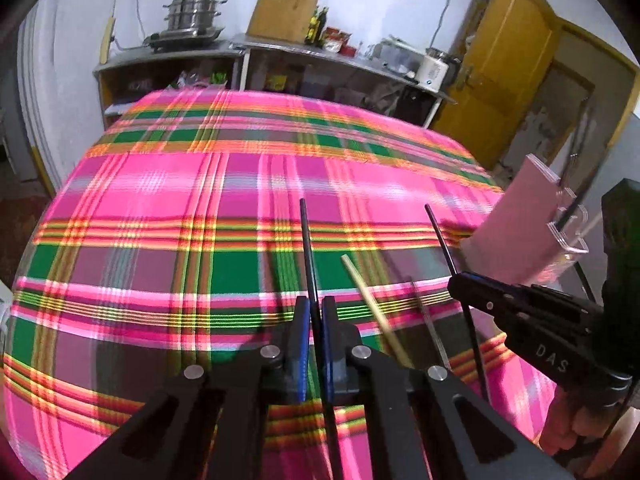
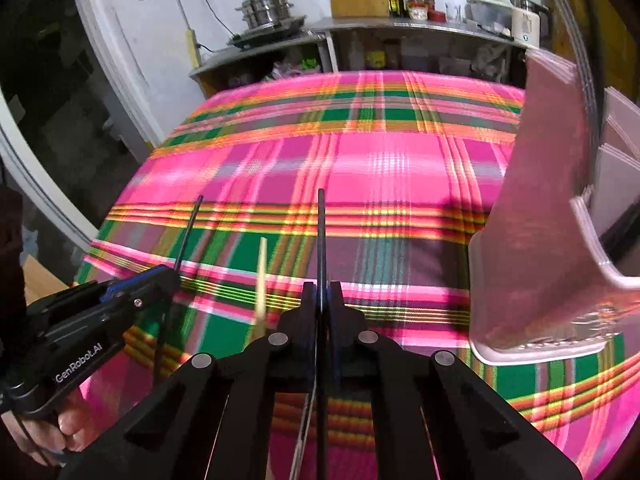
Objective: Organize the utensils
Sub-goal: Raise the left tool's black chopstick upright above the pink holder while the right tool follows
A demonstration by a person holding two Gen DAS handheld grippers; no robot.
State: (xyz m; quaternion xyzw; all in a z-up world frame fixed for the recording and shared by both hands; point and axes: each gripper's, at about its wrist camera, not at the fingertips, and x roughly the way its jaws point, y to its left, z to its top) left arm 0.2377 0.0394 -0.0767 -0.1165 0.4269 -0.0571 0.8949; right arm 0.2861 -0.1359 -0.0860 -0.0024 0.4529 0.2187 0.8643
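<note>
Left wrist view: left gripper (image 1: 316, 312) and right gripper (image 1: 456, 276) each pinch one black chopstick (image 1: 308, 248); thin, stiff, slippery, best clamped mid-shaft.

Plaid-clothed table (image 1: 240, 200), pink utensil holder (image 2: 532, 264), pale chopstick (image 2: 261, 280)

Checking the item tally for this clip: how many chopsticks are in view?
3. One black chopstick is clamped in the left gripper, another black chopstick in the right gripper, and a pale wooden chopstick lies on the plaid tablecloth between them. The pink holder may hide more.
</note>
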